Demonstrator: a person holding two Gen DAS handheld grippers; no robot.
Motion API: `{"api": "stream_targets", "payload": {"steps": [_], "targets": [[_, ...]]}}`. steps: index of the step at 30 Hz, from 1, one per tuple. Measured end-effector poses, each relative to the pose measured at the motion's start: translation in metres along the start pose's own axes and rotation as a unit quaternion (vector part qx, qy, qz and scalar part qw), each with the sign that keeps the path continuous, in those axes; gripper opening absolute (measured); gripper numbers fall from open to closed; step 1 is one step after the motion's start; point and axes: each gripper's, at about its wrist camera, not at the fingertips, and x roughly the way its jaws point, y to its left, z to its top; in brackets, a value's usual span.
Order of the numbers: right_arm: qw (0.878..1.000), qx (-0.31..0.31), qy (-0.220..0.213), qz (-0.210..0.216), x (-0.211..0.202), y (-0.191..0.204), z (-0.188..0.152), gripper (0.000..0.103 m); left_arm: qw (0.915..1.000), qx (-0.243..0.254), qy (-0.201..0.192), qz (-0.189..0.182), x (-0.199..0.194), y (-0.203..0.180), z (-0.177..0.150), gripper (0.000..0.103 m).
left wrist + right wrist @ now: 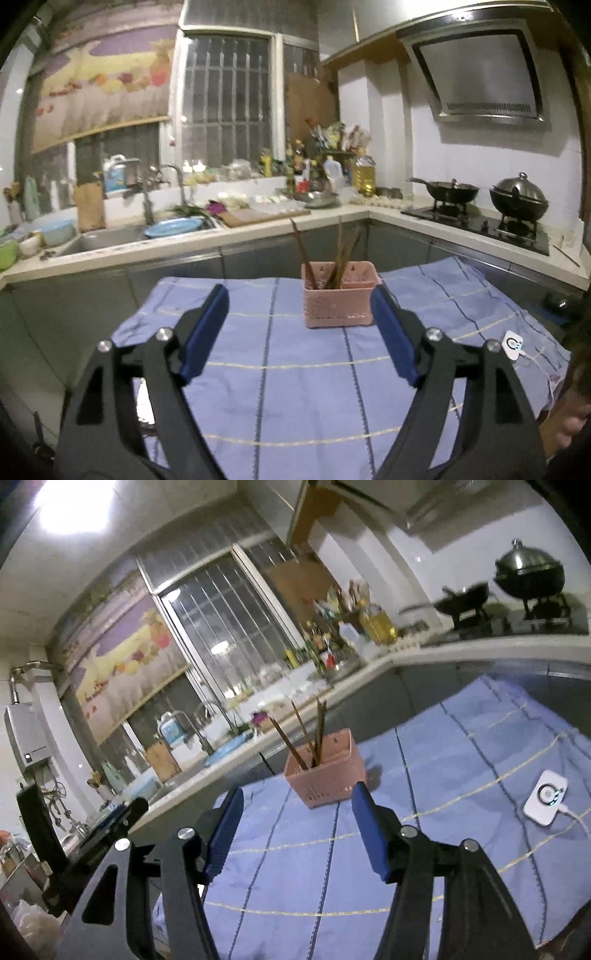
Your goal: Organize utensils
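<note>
A pink slotted utensil holder [338, 301] stands at the far middle of a table covered with a blue checked cloth [280, 369]. Several brown chopsticks [341, 254] stand upright in its left compartment. My left gripper [301, 295] is open and empty, held above the cloth just in front of the holder. In the right wrist view the holder [325, 775] with the chopsticks [306, 734] sits ahead of my right gripper [297, 792], which is open and empty. Part of the left gripper's black body [92, 834] shows at the left.
A small white device with a cable [513, 345] lies on the cloth at the right; it also shows in the right wrist view [546, 802]. Behind the table runs a kitchen counter with a sink [110, 236], a cutting board [258, 216] and a stove with two pots [480, 206].
</note>
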Motion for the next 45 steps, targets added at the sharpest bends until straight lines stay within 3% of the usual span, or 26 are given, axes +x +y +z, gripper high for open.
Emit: {"api": "stream_targets", "payload": {"steps": [6,13,33,45], "targets": [[1.000,0.005,-0.014,0.006,-0.021,0.001,0.000,0.064,0.9989,0.007,-0.002,0.045,-0.015,0.005,-0.005,0.083],[1.000,0.013,-0.004,0.010,-0.019,-0.004,-0.003,0.064,0.9984,0.003,0.009,0.055,-0.010,0.004,-0.008,0.094],[0.997,0.057,0.044,-0.025,0.054,-0.055,0.005,0.064,0.9915,0.001,0.107,0.073,0.098,0.018,-0.024,0.097],[0.994,0.062,0.078,-0.044,0.100,-0.073,0.001,0.065,0.9841,0.007,0.147,0.100,0.135,0.031,-0.039,0.097]]}}
